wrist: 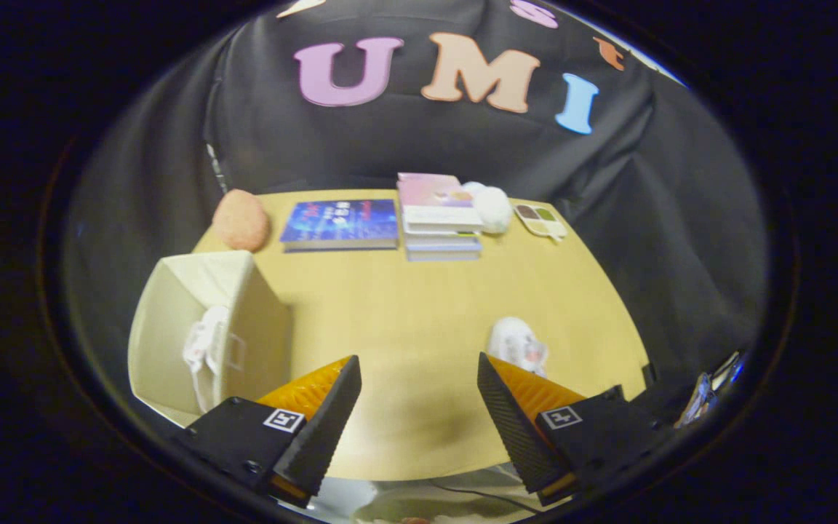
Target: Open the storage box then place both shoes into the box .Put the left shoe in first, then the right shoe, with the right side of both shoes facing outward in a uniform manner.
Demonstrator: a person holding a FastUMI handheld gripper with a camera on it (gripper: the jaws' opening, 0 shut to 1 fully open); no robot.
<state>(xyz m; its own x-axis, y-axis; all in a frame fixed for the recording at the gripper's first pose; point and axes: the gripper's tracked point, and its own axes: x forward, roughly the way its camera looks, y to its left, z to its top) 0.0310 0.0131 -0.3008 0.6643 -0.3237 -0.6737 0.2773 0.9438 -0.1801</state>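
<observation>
A cream fabric storage box [172, 306] stands on the wooden table [419, 306], to the left of my fingers, its top open. One white shoe [204, 346] sits inside it near the front wall. A second white shoe [519, 343] lies on the table just beyond my right finger. My gripper [419, 367] hovers above the table's near part, open, with bare tabletop between its fingers.
Along the table's far edge lie a pink round cushion [241, 218], a blue book [340, 223], a stack of books [439, 217], a white plush object [490, 206] and a small divided tray [540, 220]. Black cloth walls surround the table.
</observation>
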